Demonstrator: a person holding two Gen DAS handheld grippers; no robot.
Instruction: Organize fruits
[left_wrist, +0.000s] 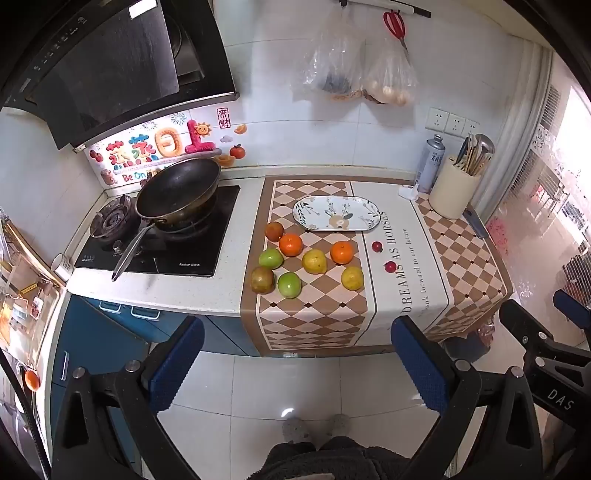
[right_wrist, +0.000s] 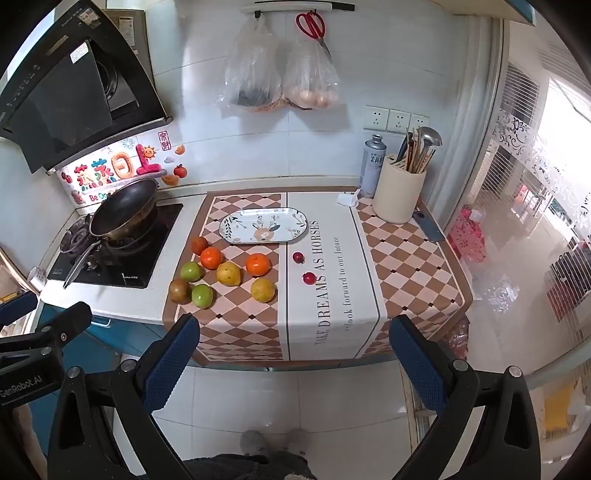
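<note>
Fruits loose on the checked cloth covering the surface, just in front of an oval plate with nothing on it. Two oranges, two yellow, two green, two brownish, clustered close together; two small red ones a little apart to the right. Frying pan on the stove at left, utensil pot at the back right. Left gripper and right gripper both held off the surface edge over the floor, jaws spread wide, gripping nothing.
</note>
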